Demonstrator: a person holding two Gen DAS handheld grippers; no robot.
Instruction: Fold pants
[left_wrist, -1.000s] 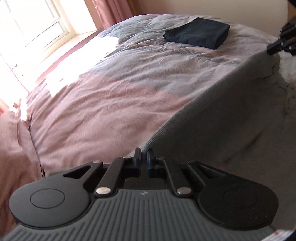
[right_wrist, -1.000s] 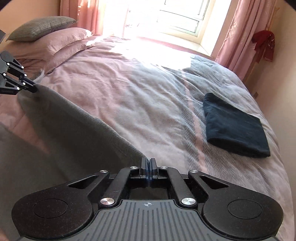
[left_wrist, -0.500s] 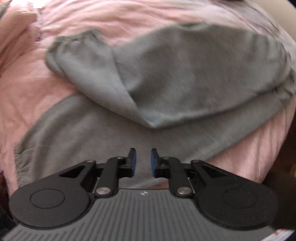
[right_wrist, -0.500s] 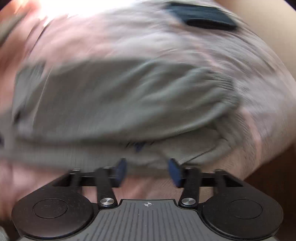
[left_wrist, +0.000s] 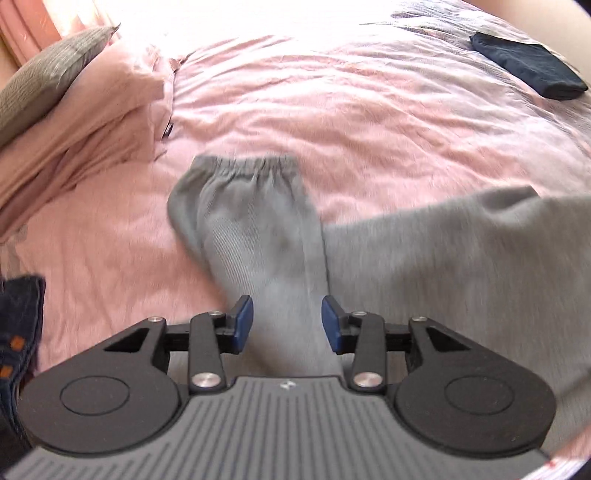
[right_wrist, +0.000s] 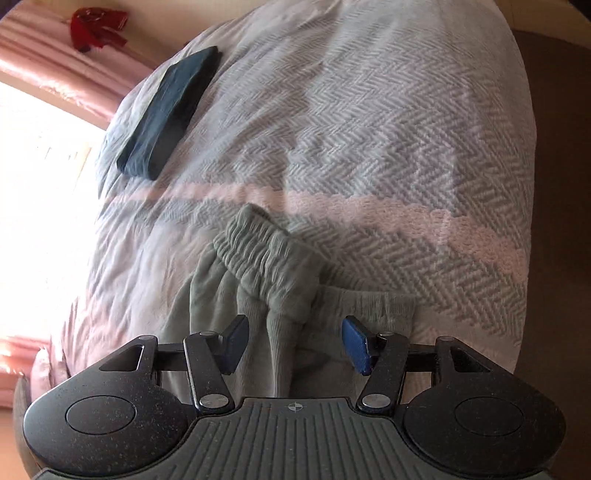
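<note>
Both grippers released the grey pants (left_wrist: 258, 236) onto the bed (left_wrist: 369, 122); left gripper (left_wrist: 287, 323) jaws just opened, right gripper (right_wrist: 295, 343) jaws wide.

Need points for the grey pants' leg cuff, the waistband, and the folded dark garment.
grey pants' leg cuff (left_wrist: 243, 164): left wrist view, on the gathered elastic hem.
waistband (right_wrist: 266, 258): right wrist view, on the ribbed elastic band.
folded dark garment (right_wrist: 166, 110): right wrist view, on its top face.
</note>
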